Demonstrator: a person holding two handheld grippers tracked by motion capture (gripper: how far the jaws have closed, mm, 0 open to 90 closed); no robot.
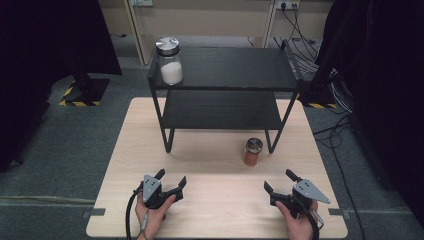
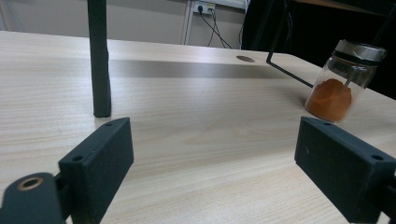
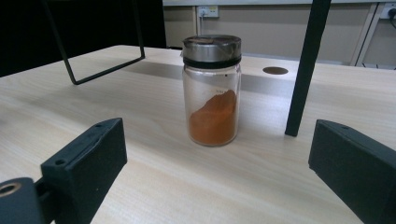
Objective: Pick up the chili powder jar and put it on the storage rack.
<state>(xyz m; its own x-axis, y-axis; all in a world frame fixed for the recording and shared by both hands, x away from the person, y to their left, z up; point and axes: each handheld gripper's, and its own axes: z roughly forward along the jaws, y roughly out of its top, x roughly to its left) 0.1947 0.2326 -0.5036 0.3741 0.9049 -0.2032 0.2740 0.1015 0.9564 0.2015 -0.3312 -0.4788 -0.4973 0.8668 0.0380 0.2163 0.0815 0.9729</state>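
Your right gripper [image 3: 217, 177] is released before the round glass jar [image 3: 212, 91] of orange powder on the pale woodgrain worktop [image 1: 210, 165]; your left gripper [image 1: 171, 181] gapes empty.

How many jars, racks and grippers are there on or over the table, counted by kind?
Jars: 2, orange-powder jar and white-powder jar
Shelf racks: 1, black rack
Grippers: 2, left gripper and right gripper, both open
Total: 5

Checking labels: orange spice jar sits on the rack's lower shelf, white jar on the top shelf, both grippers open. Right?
Not quite. The orange spice jar stands on the table beside the rack's front leg, as the high view shows. White jar on the top shelf and both grippers open are correct.
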